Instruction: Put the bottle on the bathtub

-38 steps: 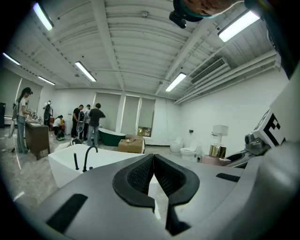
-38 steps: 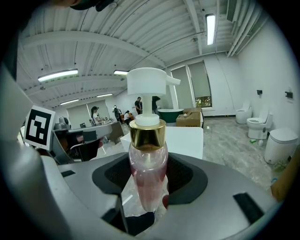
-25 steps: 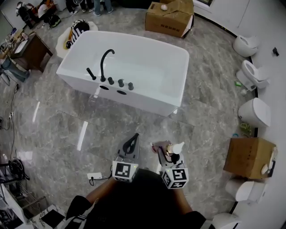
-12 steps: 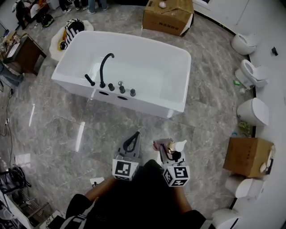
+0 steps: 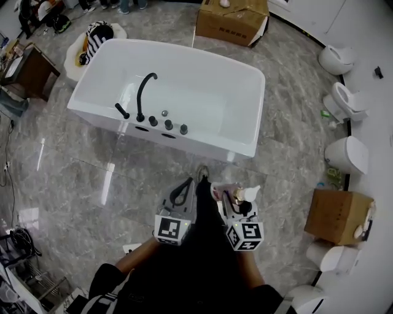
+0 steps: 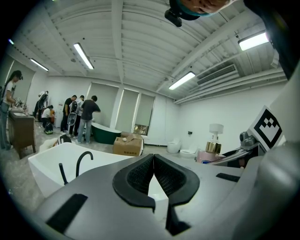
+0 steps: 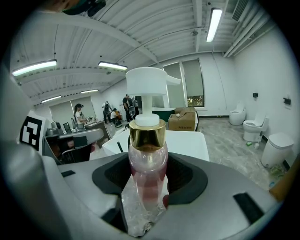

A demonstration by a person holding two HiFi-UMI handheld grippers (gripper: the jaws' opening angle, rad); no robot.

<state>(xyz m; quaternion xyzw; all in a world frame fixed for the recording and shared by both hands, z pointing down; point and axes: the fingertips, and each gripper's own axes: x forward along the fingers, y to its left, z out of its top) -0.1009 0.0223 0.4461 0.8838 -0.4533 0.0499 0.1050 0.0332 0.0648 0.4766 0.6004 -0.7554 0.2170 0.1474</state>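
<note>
My right gripper (image 7: 149, 183) pinches a clear pump bottle (image 7: 147, 157) part full of pink liquid, held over the floor near the bathtub's (image 5: 202, 146) front edge. My left gripper (image 6: 153, 176) has its jaws pressed together.

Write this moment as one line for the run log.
right gripper: shut on bottle | left gripper: shut, empty | bathtub: ahead, bottle not yet on it

No word or number can be read here. The cardboard box (image 5: 245, 18) beyond the bathtub (image 5: 202, 142) carries a dark printed line, too small to make out. The marker cubes (image 5: 171, 230) show only black-and-white squares. The bottle (image 7: 147, 173) shows no legible label.
</note>
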